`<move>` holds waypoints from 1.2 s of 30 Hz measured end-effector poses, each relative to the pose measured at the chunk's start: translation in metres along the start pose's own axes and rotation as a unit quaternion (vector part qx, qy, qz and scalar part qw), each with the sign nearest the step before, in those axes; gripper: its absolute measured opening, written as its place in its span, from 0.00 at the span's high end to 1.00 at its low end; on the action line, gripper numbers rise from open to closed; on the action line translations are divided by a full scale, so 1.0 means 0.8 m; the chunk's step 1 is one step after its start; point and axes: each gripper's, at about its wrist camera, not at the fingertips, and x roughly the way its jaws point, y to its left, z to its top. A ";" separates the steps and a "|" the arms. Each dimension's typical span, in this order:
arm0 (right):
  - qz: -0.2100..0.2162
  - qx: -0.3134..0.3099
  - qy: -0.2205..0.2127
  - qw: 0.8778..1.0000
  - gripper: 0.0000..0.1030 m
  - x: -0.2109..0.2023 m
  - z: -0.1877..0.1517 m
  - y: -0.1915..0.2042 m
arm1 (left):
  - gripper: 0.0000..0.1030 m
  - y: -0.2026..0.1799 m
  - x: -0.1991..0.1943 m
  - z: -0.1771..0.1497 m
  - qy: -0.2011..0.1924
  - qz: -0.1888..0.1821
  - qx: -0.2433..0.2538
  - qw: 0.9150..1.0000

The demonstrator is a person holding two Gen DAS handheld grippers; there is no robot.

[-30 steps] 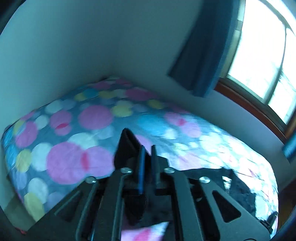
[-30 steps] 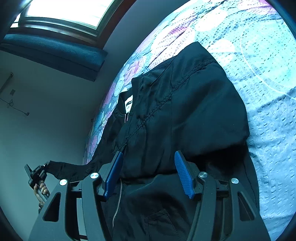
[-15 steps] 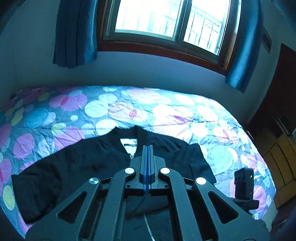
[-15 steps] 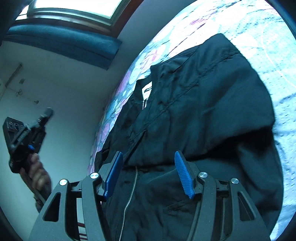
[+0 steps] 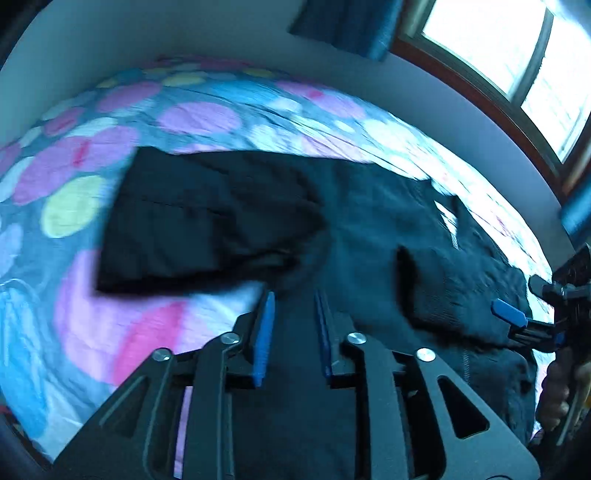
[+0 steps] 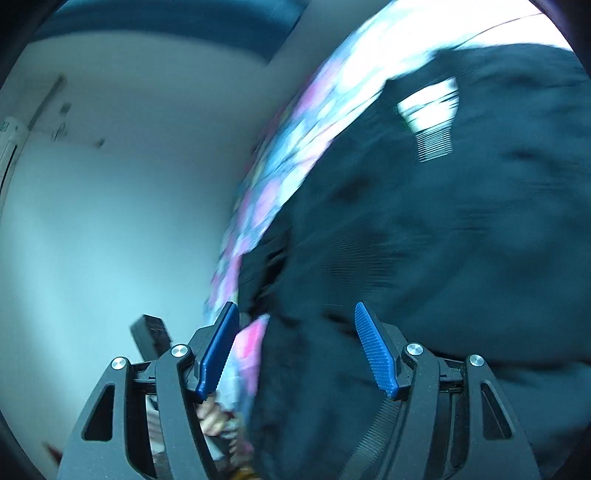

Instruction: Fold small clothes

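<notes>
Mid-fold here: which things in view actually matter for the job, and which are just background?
Part of the job:
black jacket, spread on the bed
left gripper, open
right gripper, open

Just background:
spotted bedspread
window
blue curtain
wall
</notes>
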 end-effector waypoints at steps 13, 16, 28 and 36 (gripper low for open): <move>-0.039 0.001 0.122 0.992 0.37 0.242 0.068 0.049 | 0.69 0.060 0.004 0.000 0.006 -0.002 -0.033 0.999; -0.054 -0.004 0.140 0.989 0.47 0.264 0.065 0.045 | 0.66 0.060 0.009 -0.003 0.010 -0.008 -0.038 0.999; -0.032 -0.125 0.032 0.991 0.83 0.183 0.081 0.158 | 0.54 0.017 0.021 0.004 -0.001 -0.019 -0.041 0.999; -0.008 -0.162 -0.084 0.983 0.84 0.037 0.098 0.209 | 0.48 -0.015 0.070 0.033 -0.009 0.057 -0.071 0.996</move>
